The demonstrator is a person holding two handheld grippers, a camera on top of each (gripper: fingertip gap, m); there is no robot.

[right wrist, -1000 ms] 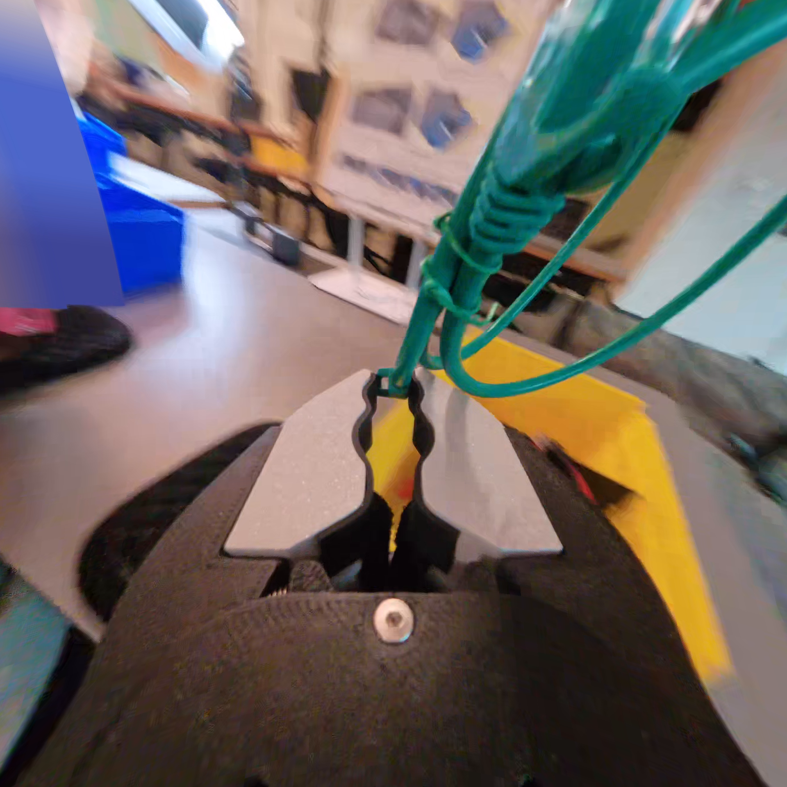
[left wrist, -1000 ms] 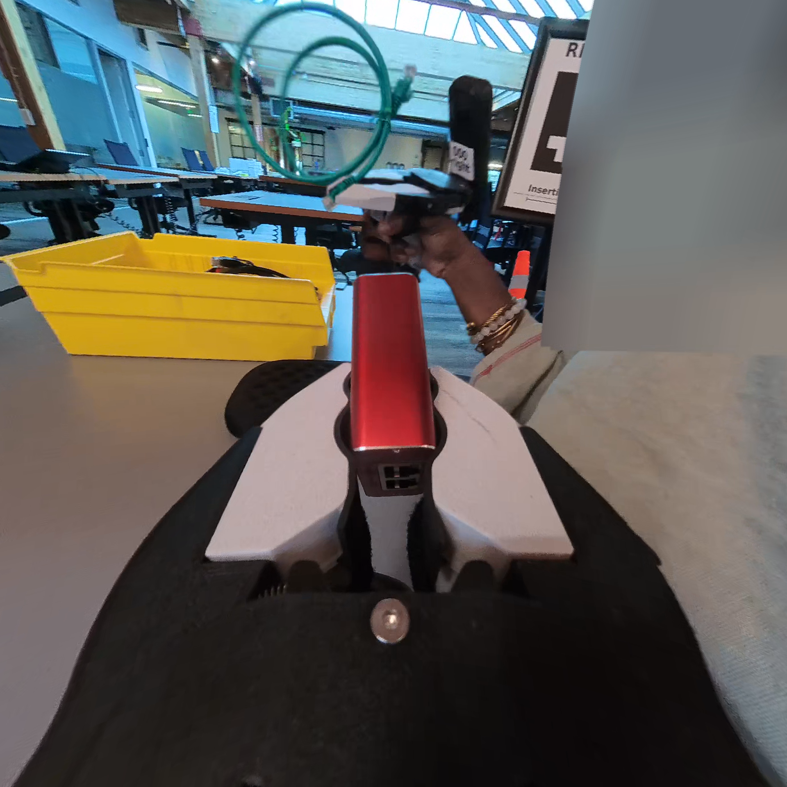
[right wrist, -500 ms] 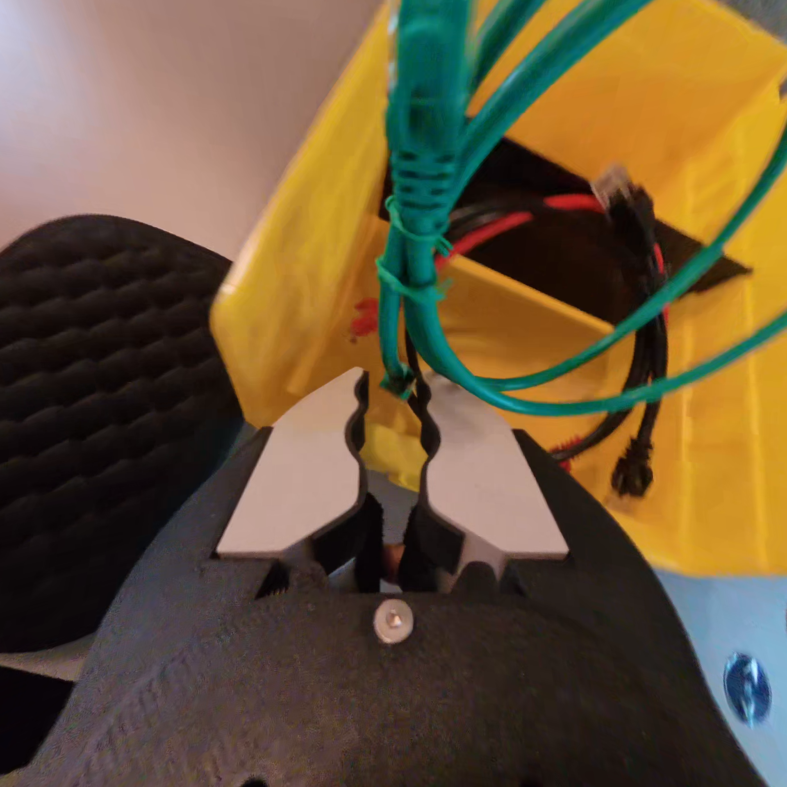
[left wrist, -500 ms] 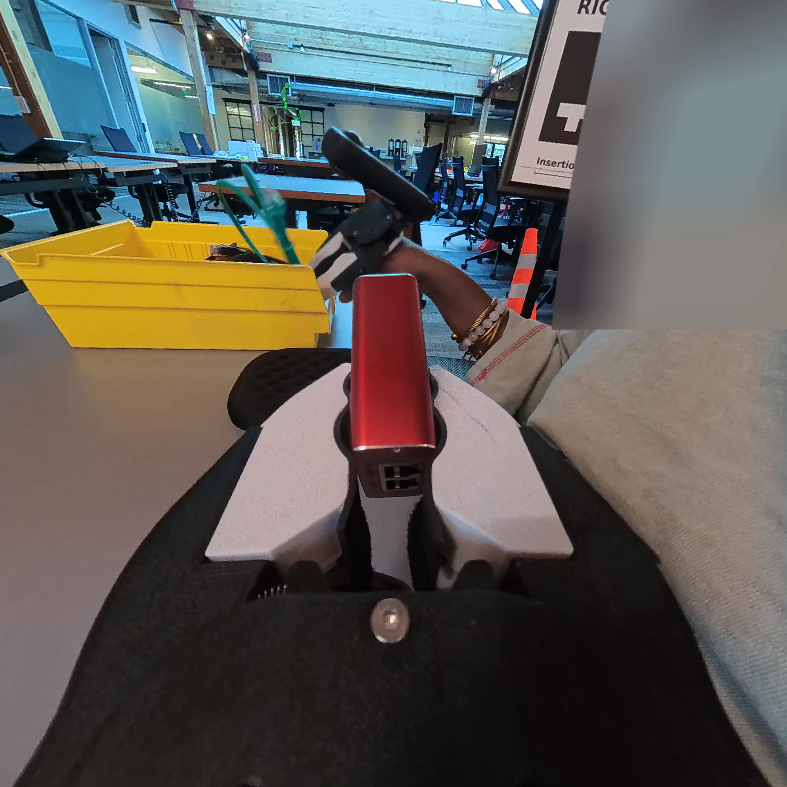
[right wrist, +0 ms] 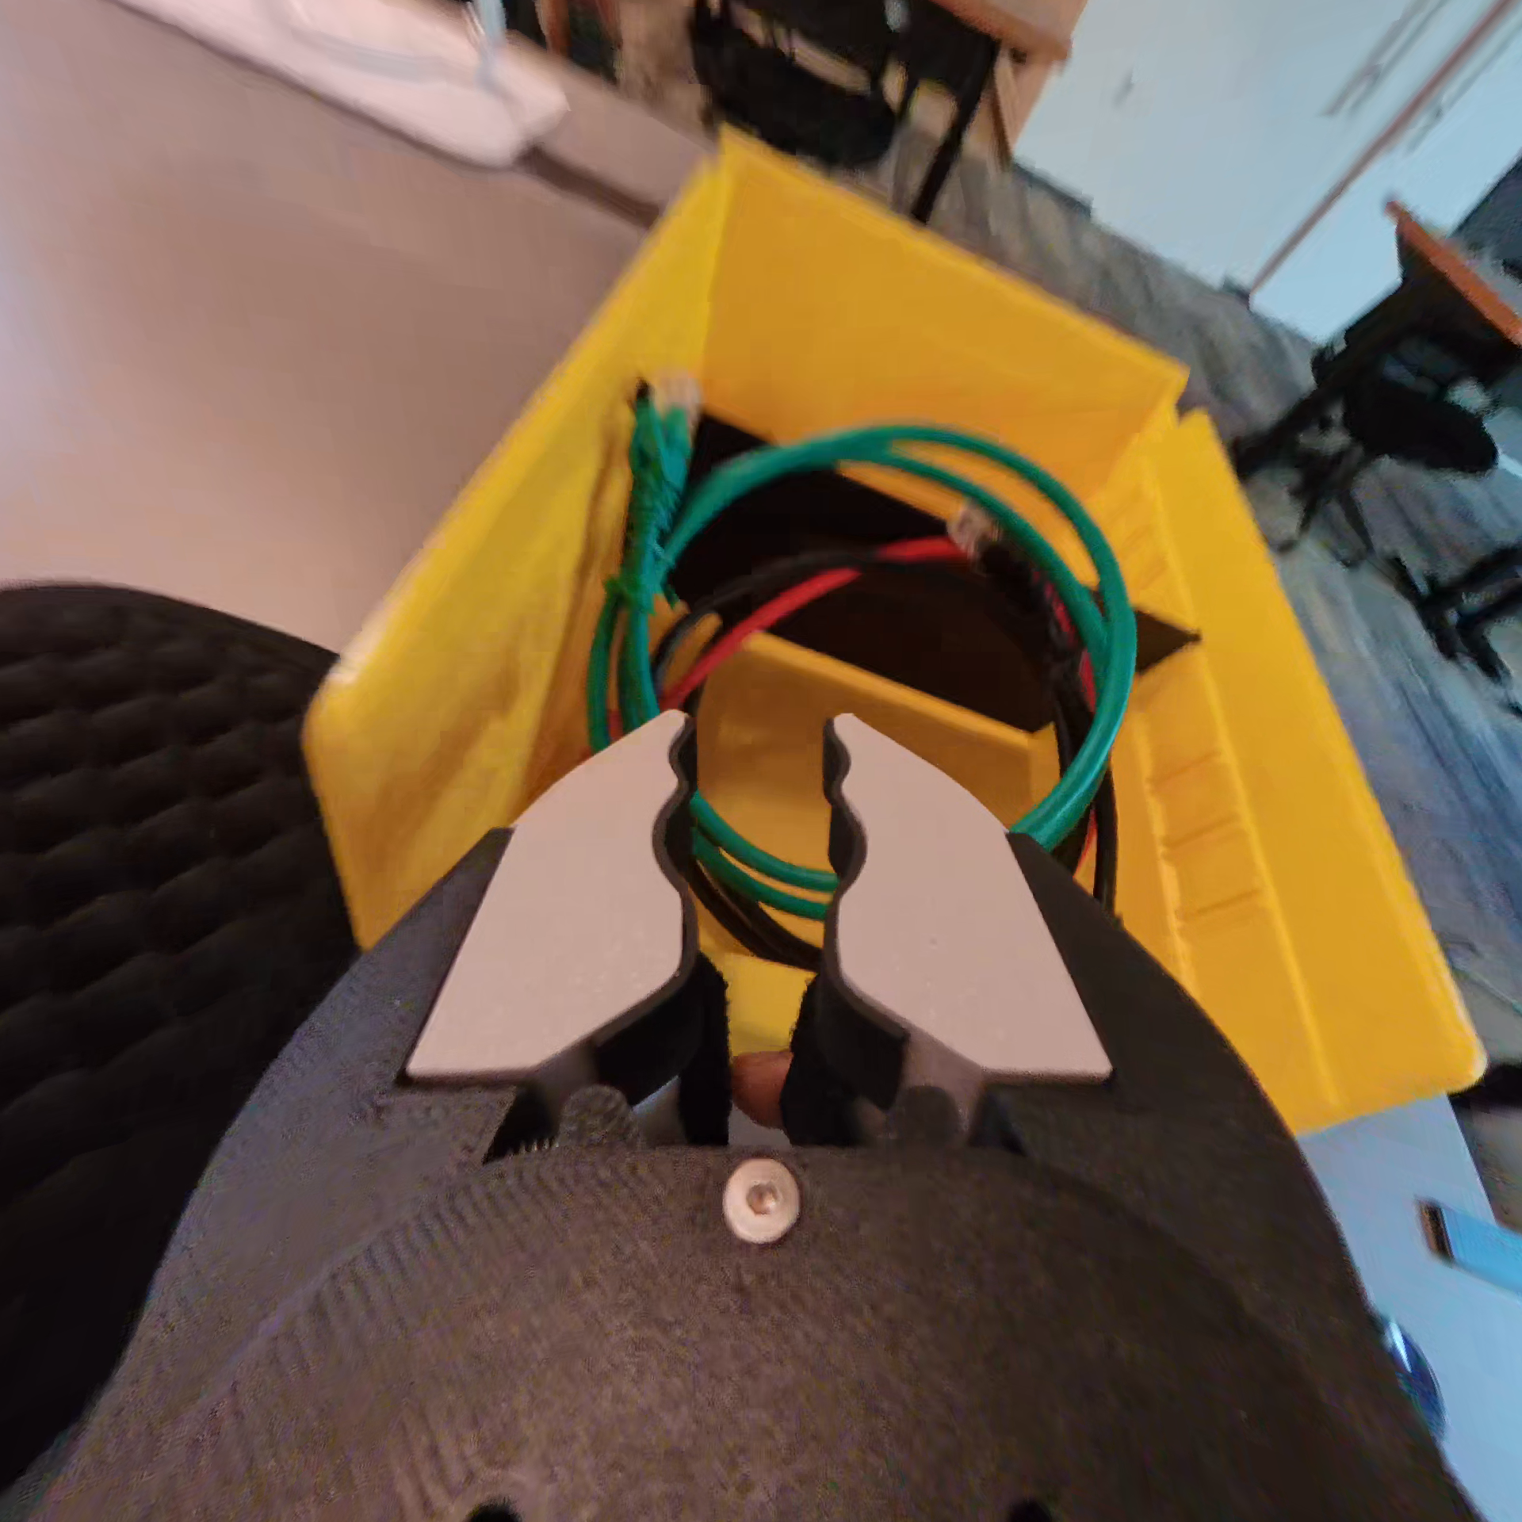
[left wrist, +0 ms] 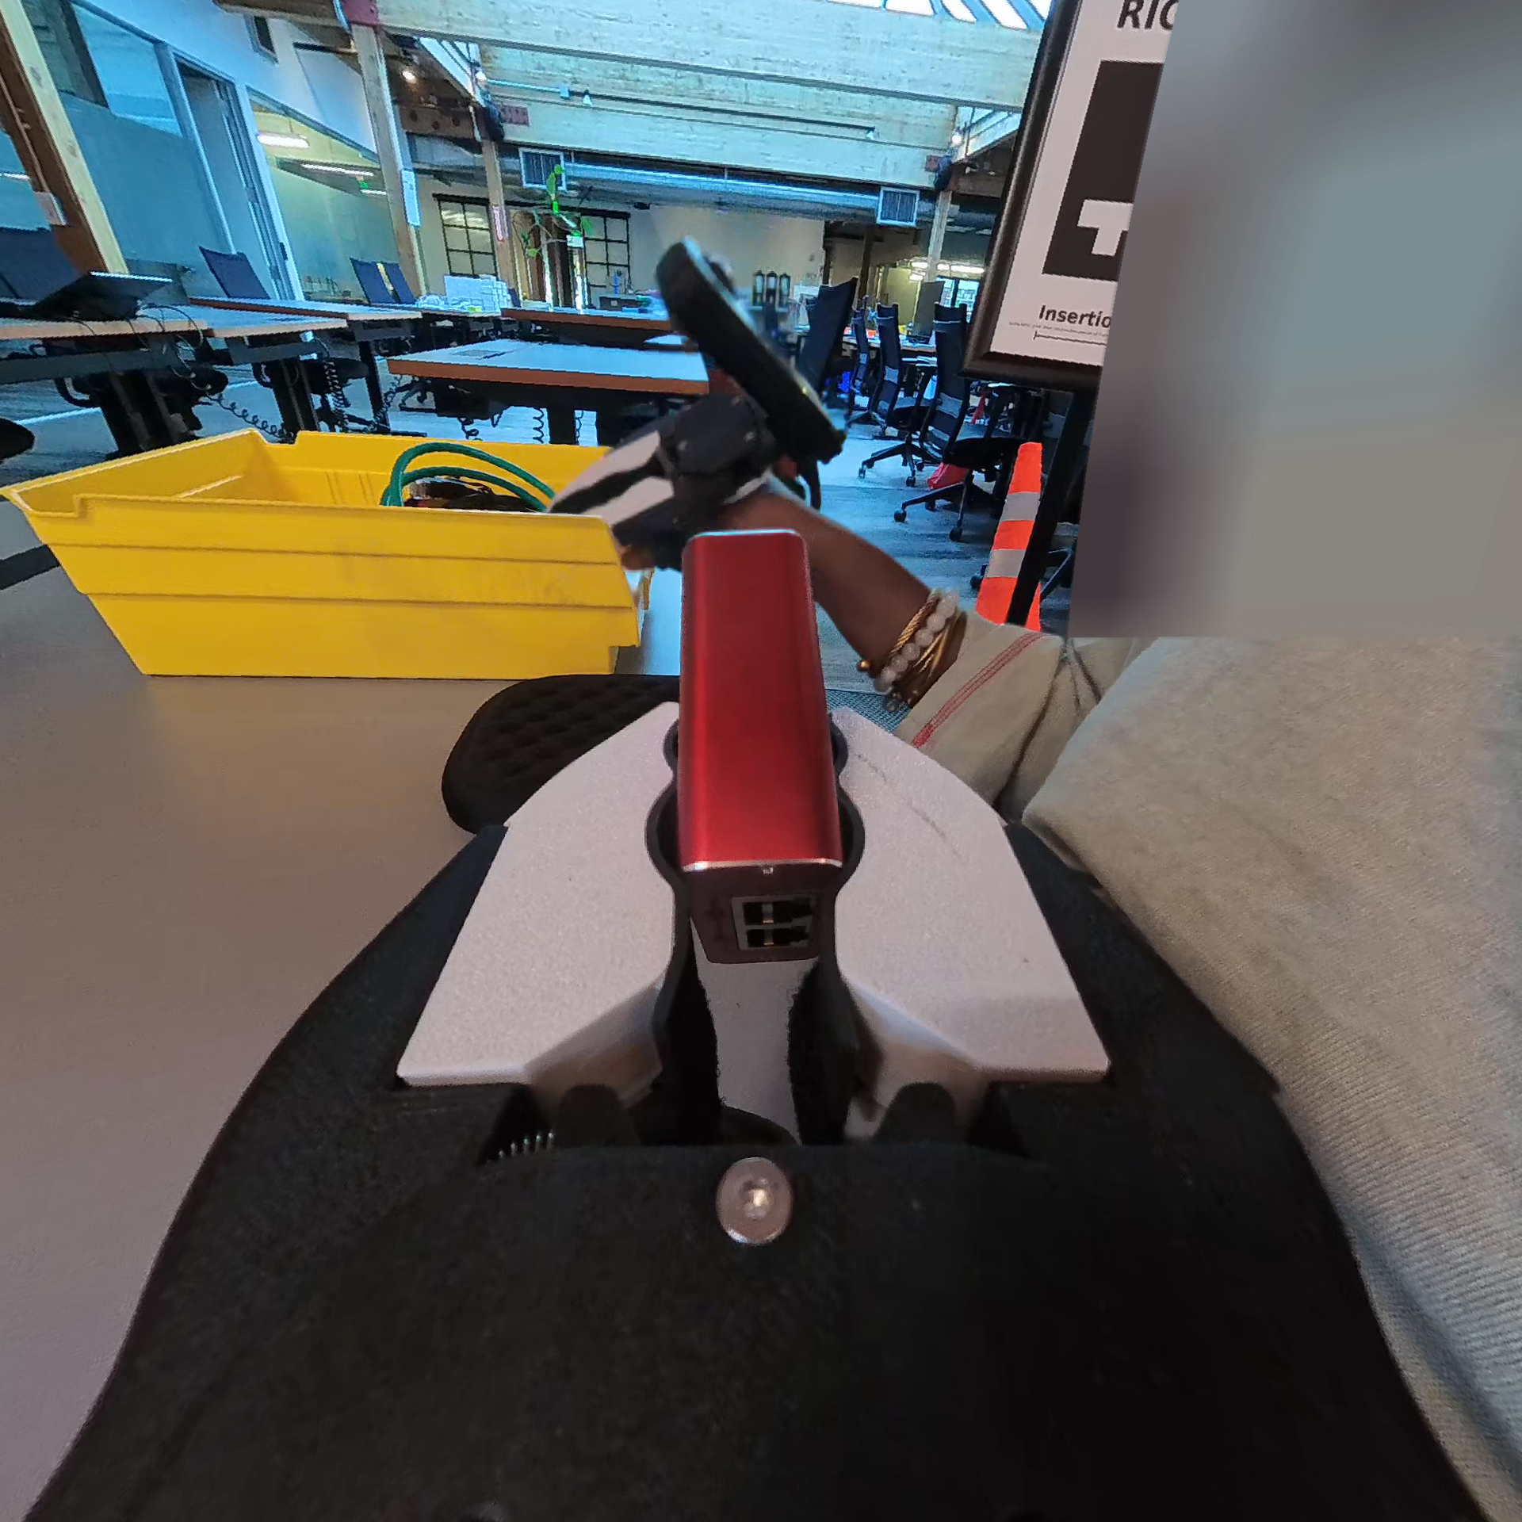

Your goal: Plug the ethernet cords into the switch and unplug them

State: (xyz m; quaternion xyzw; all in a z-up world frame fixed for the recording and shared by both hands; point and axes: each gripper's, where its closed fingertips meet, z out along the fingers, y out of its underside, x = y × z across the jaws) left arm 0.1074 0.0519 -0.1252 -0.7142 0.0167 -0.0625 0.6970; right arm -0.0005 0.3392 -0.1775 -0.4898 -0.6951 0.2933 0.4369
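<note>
My left gripper (left wrist: pixel 753 725) is shut on a red metal switch (left wrist: pixel 749 659), held upright over the grey table with its ports facing the camera. My right gripper (right wrist: pixel 756 725) is open and empty, tilted down over a yellow bin (right wrist: pixel 824 288). A coiled green ethernet cord (right wrist: pixel 906 436) lies in the bin on top of black and red cords (right wrist: pixel 791 593), below the fingertips and not touched by them. In the left wrist view the right gripper (left wrist: pixel 601 486) hangs over the bin's (left wrist: pixel 329 593) right end, with the green cord (left wrist: pixel 461 478) showing above the rim.
A black textured pad (left wrist: pixel 543 725) lies on the table (left wrist: pixel 165 824) between the bin and my left gripper; it also shows in the right wrist view (right wrist: pixel 123 782). A person's sleeve (left wrist: pixel 1276 906) fills the right side. An orange cone (left wrist: pixel 1009 535) and a framed sign (left wrist: pixel 1062 189) stand behind.
My right gripper swung down from high up to over the yellow bin with the green cord, then opened; the cord left the grasp and now lies in the bin. The left gripper stayed put.
</note>
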